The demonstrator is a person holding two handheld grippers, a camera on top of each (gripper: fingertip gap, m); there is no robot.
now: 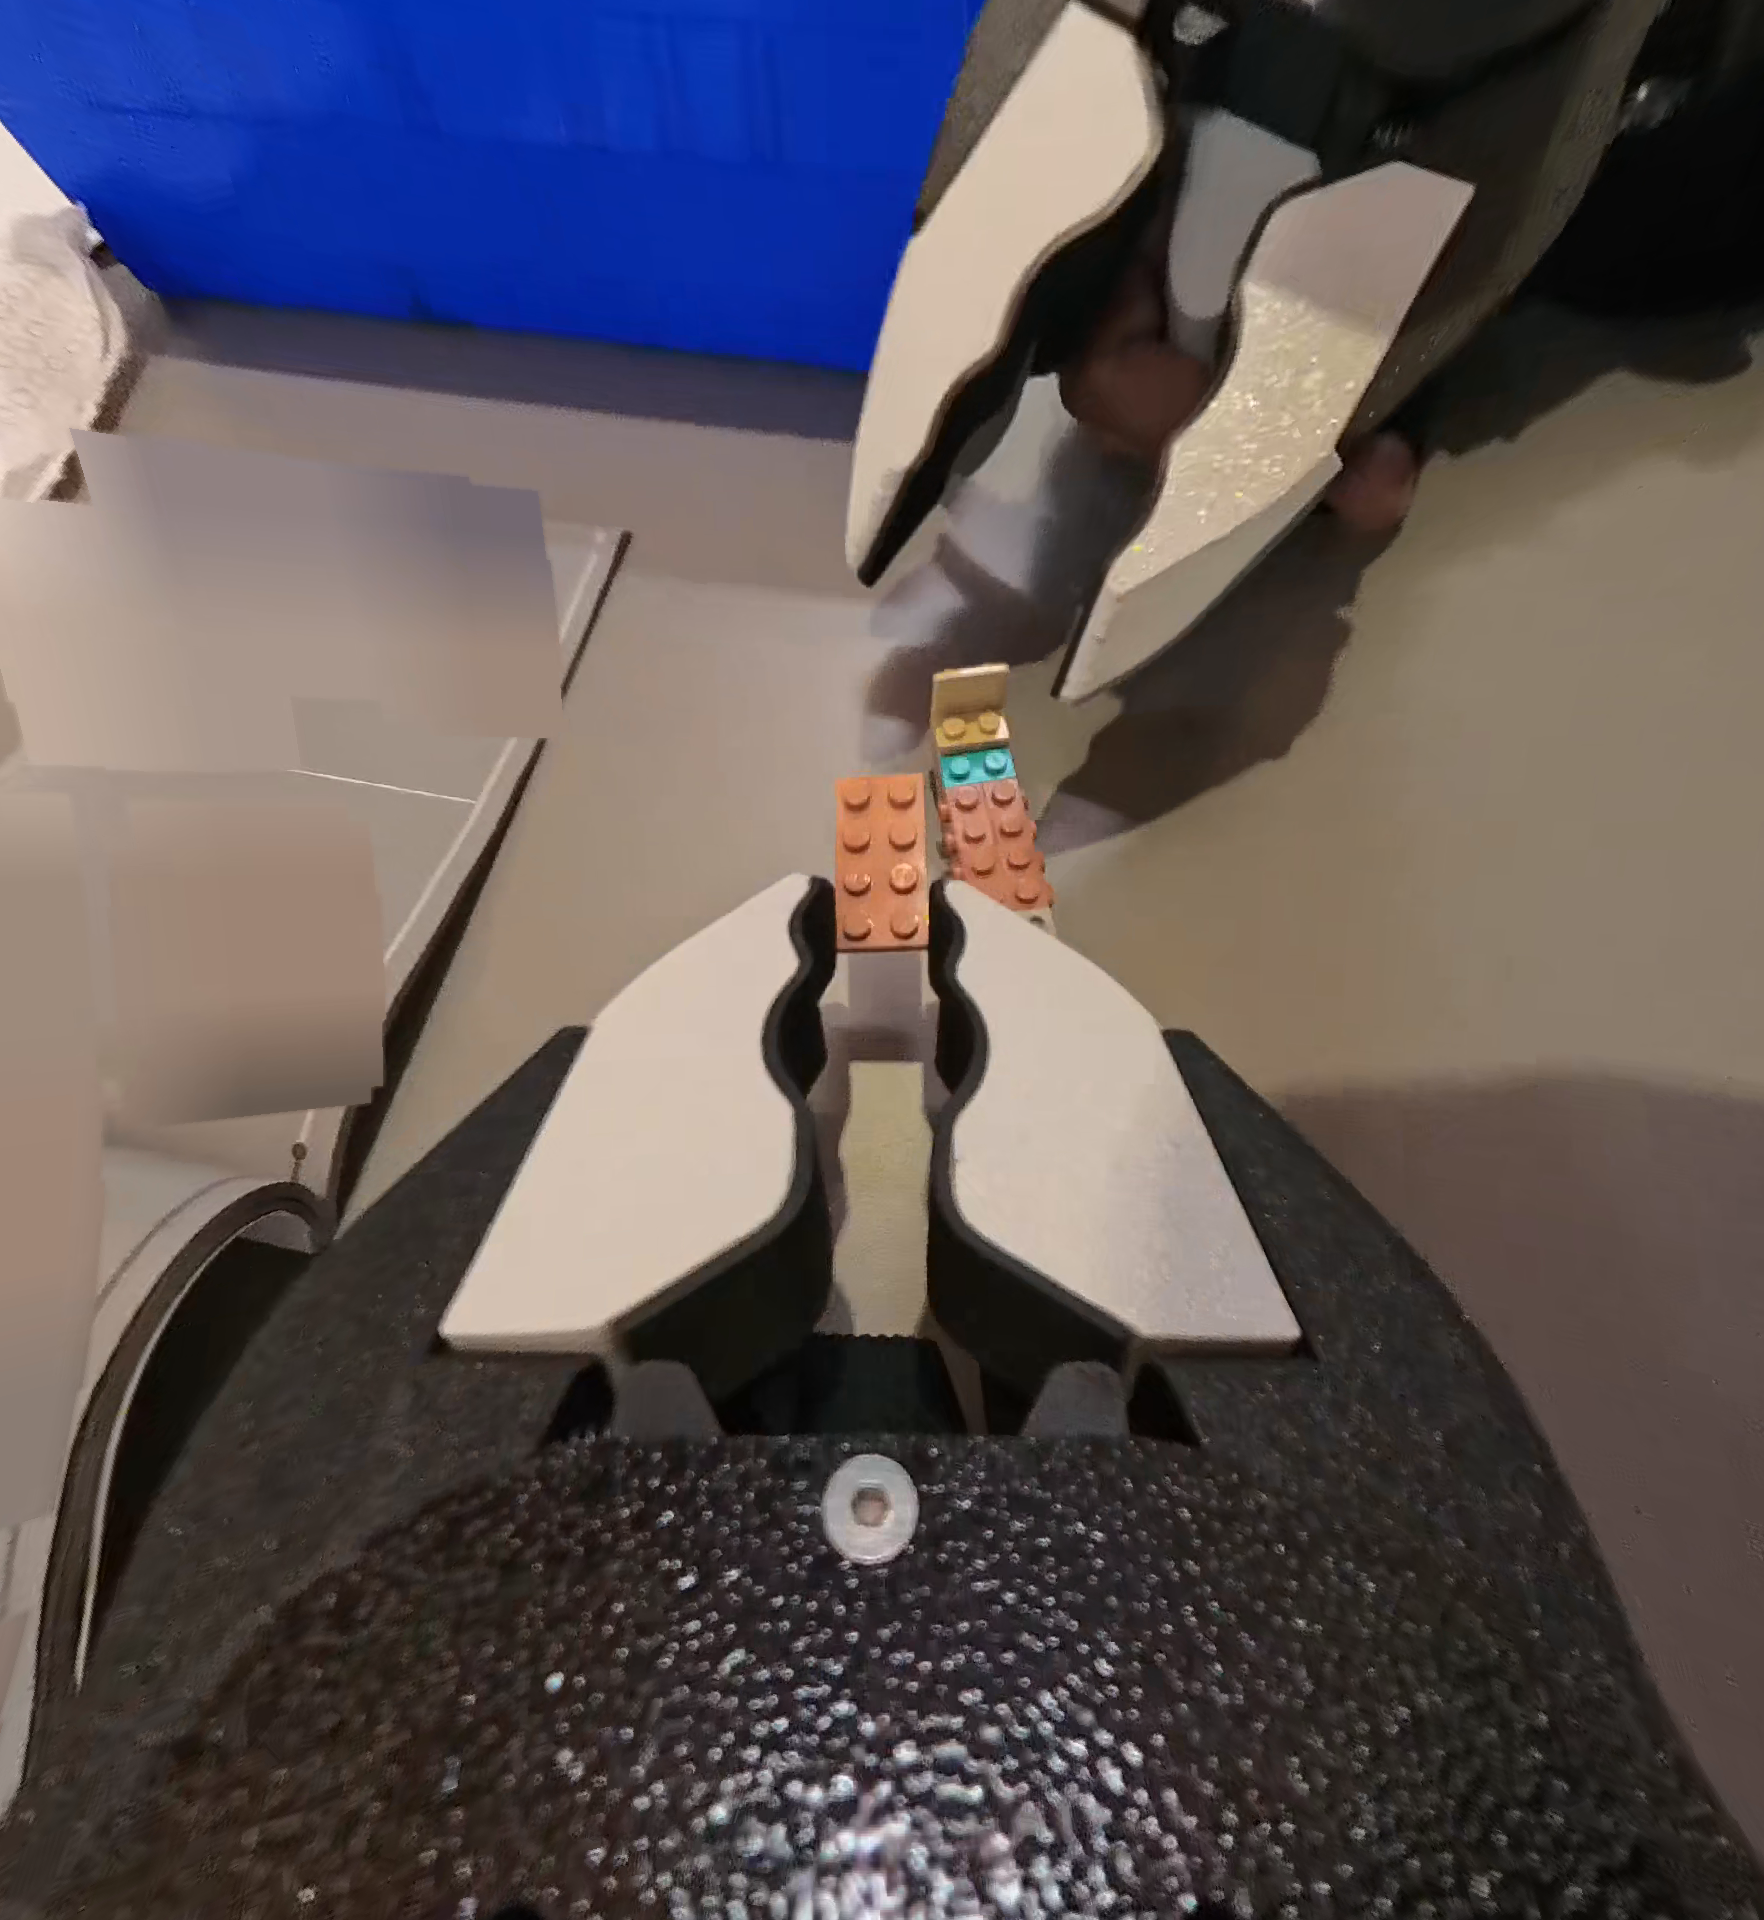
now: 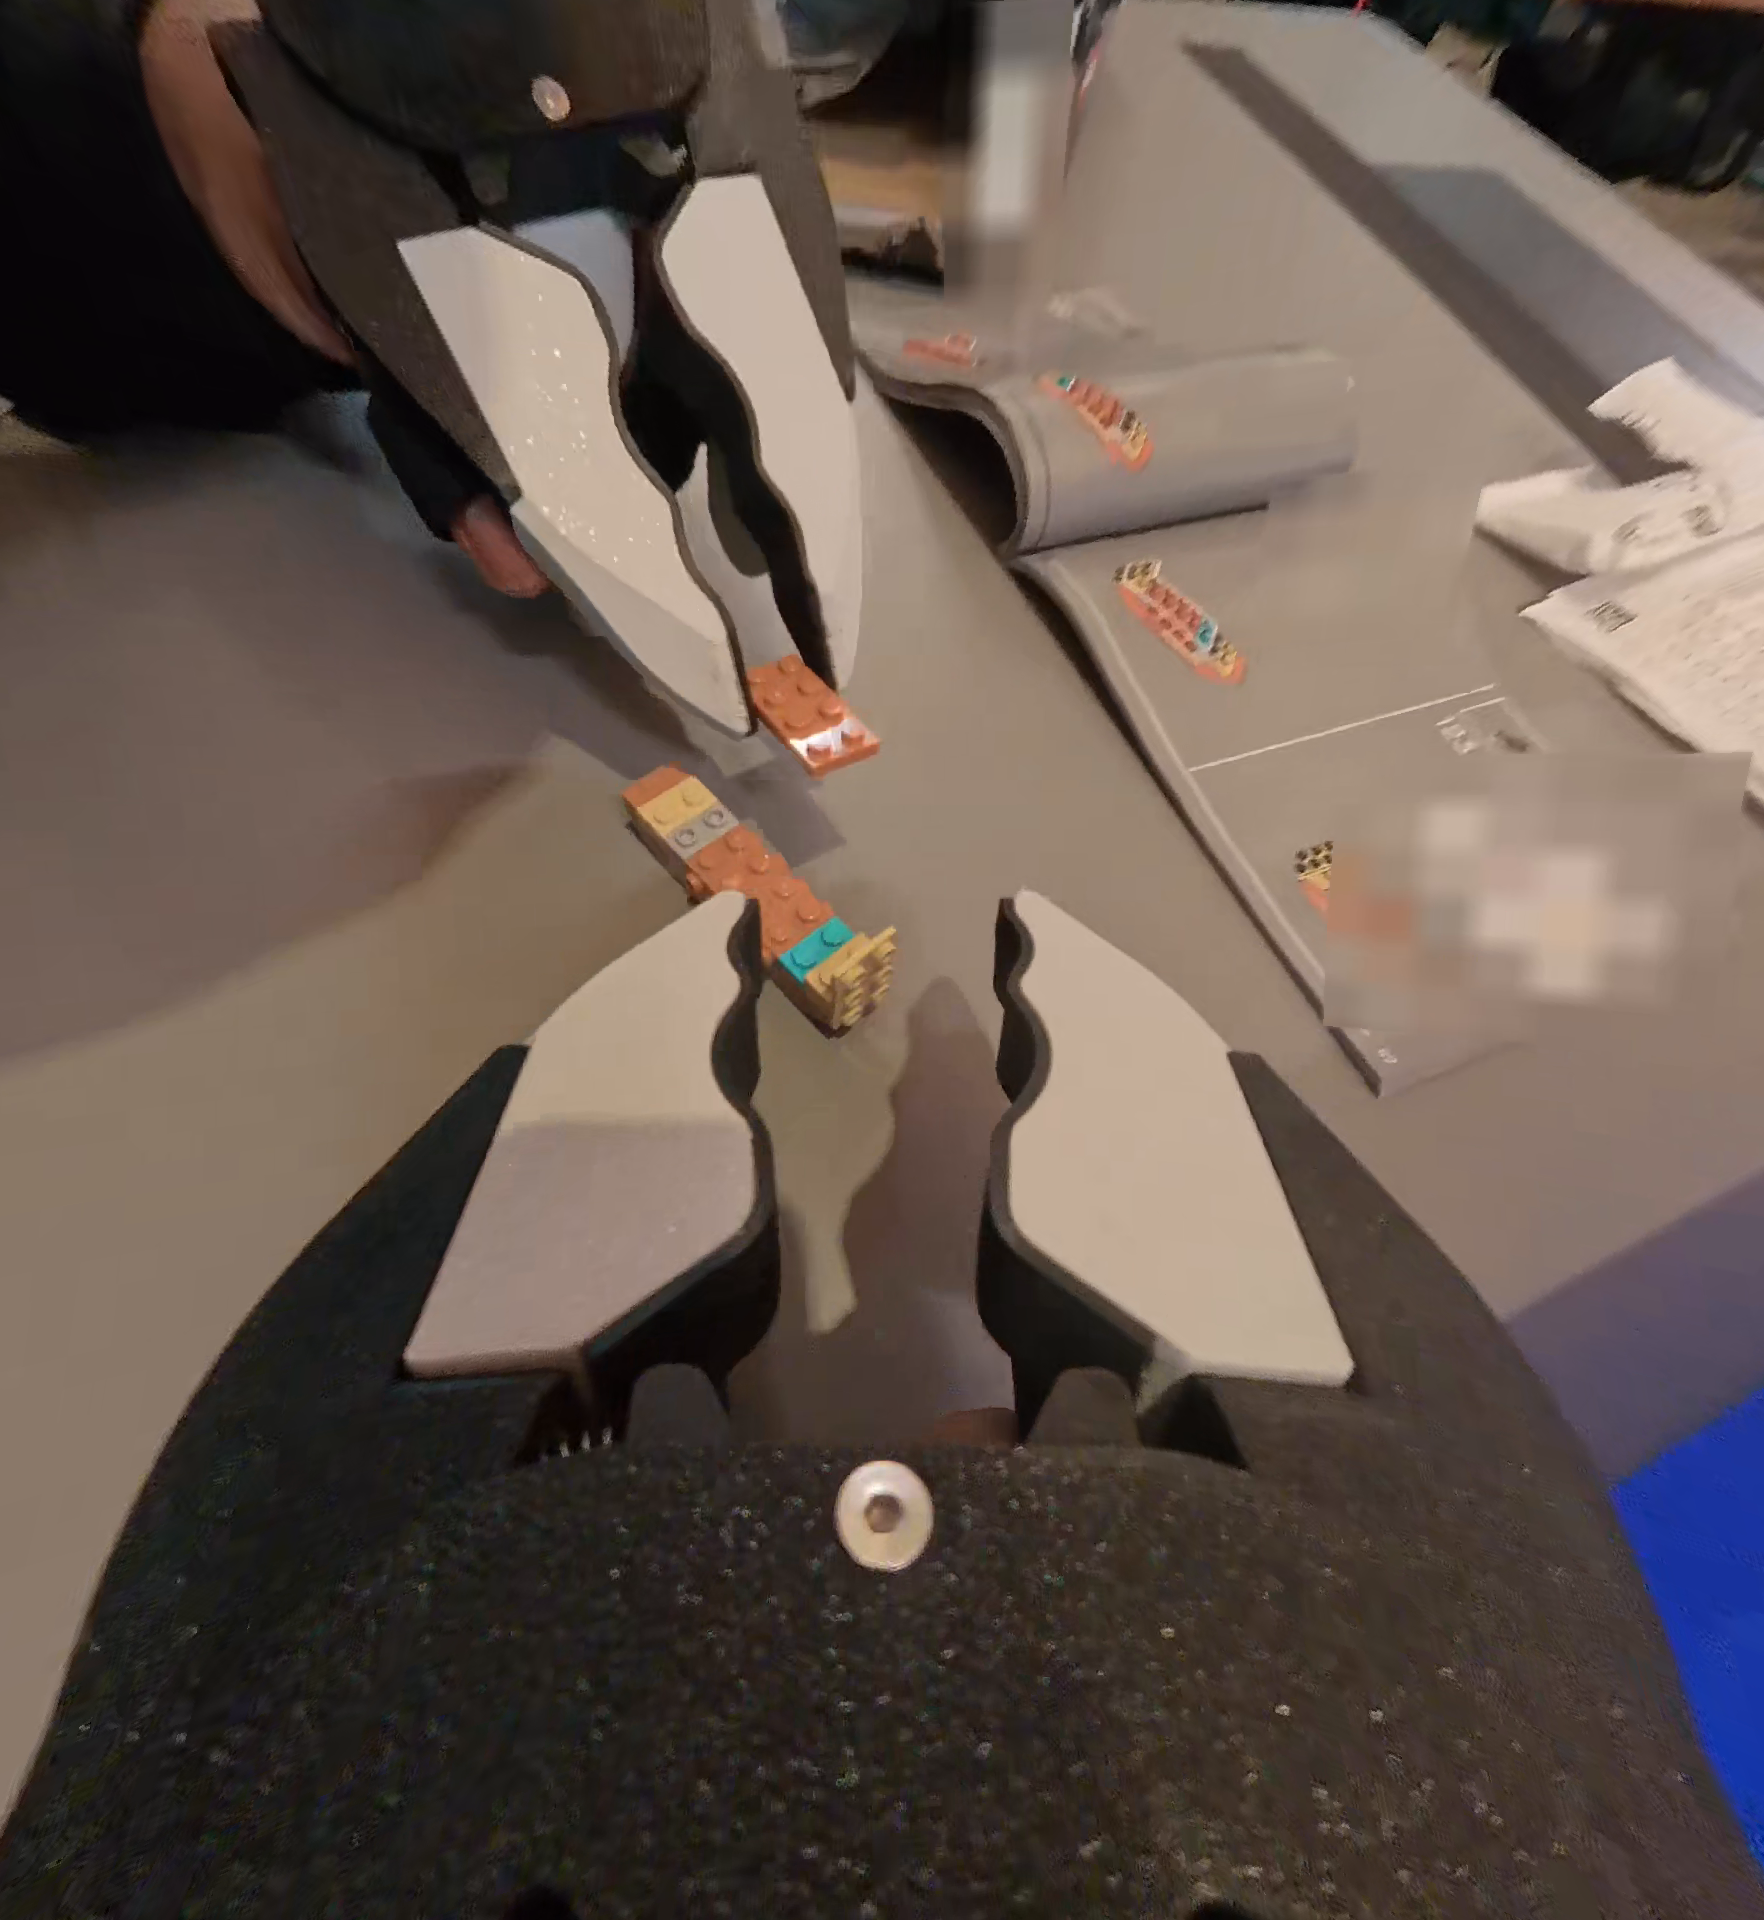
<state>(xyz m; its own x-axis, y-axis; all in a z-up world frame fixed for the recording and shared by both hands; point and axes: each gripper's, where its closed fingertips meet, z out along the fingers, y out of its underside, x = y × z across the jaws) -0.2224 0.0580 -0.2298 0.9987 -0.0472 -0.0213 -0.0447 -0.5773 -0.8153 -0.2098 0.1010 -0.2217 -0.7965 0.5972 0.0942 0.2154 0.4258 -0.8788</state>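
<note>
1. Grey table [image 2: 234, 1039] fills both views, matte and bare near the claws; a blue bin wall [image 1: 493, 177] stands along its far edge in the left wrist view.
2. Open instruction booklet [image 2: 1221, 644] lies on the table toward its right side in the right wrist view, with folded printed papers [image 2: 1709, 613] beyond it.
3. Left claw [image 1: 883, 904] is clenched on a brown studded plate [image 1: 883, 862], both pads pressing its long sides.
4. Right claw [image 2: 878, 914] is released and bare, hovering just over the brick strip.
5. Brick strip [image 2: 753, 883], brown with teal and tan pieces, lies on the table just beside the held plate.
</note>
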